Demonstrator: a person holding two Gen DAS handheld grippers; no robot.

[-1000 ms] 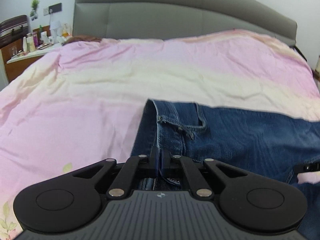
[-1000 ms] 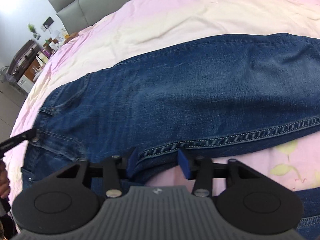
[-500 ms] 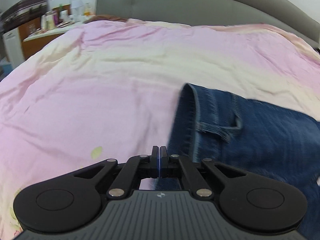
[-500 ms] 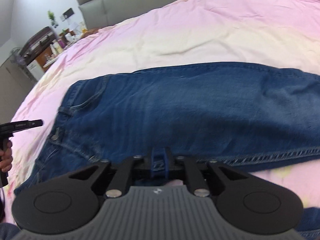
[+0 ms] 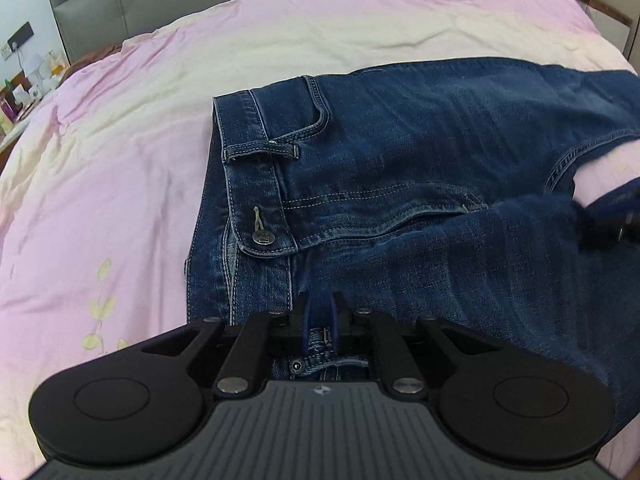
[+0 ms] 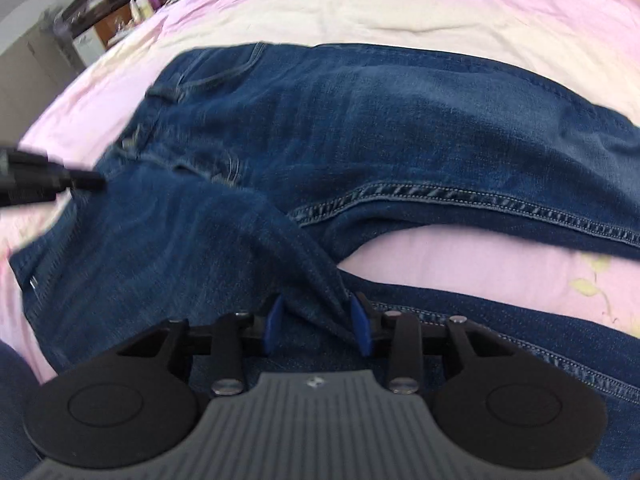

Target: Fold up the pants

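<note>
Blue jeans [image 5: 400, 168] lie across frame centre on the pink bedspread [image 5: 100, 200]. Left gripper [image 5: 319, 316]: nearly closed, pinching waistband denim. Right gripper [image 6: 316, 324]: partly open, a fabric fold between its pads. Grey headboard [image 5: 100, 8] and cluttered nightstand [image 5: 24, 84] at upper left.

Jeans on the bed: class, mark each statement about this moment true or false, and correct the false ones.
1. The jeans lie on a pink and cream bedspread. True.
2. The waistband button is undone. False: it is fastened.
3. The left gripper pinches denim at the waistband. True.
4. The right gripper is clamped tight with its pads touching. False: its jaws stand apart, with a ridge of denim between them.
5. The two legs are stacked on each other. False: bedspread shows between them.
</note>
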